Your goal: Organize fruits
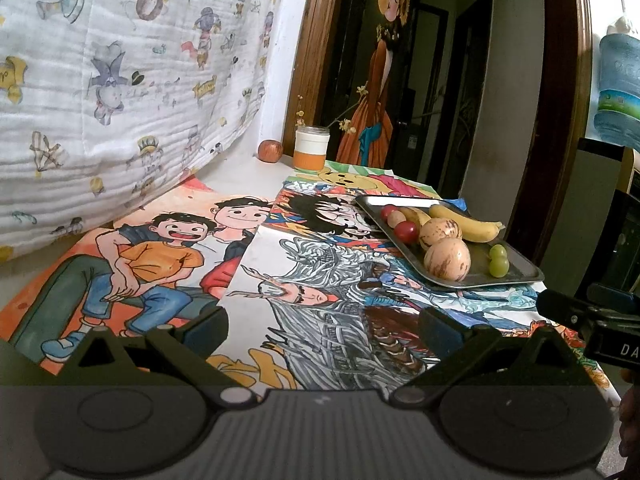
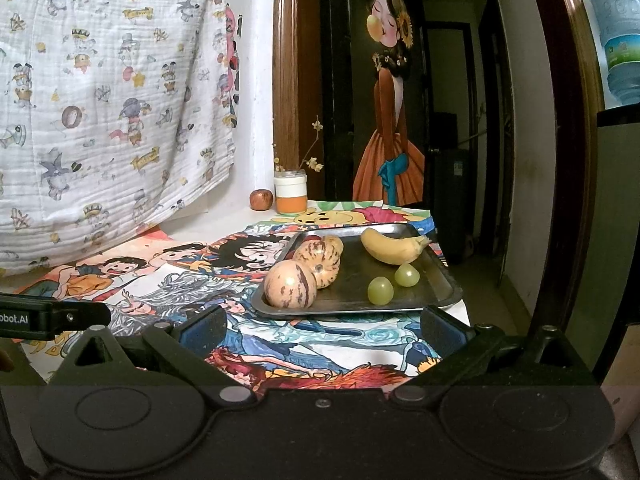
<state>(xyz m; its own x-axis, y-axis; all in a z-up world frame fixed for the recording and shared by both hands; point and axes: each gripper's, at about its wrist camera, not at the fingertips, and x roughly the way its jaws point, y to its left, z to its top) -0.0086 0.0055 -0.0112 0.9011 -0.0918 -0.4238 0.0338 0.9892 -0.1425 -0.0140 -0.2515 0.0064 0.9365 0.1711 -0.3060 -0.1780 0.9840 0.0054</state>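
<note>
Black, blue-padded fingers stand wide apart on both tools, nothing between them; we log the left gripper (image 1: 324,330) and the right gripper (image 2: 324,326) as spread and empty, both hovering low over the drawings that cover the table (image 1: 248,168). Just ahead of the right gripper sits the metal tray (image 2: 440,296), touching nothing of ours; on it we count two striped pepino melons (image 2: 291,283) side by side, a banana (image 2: 394,249) toward the back, and two green grapes (image 2: 380,290) near the front. From the left wrist view we also see small red fruits (image 1: 406,231) and a second banana (image 1: 416,215) behind the melons. One reddish apple (image 2: 261,199) sits well apart, beside the orange-and-white jar (image 2: 291,194) by the wall. Our judgement: most fruit is already gathered on the tray; the apple looks left to collect, and any sorting by kind is not yet done.
</note>
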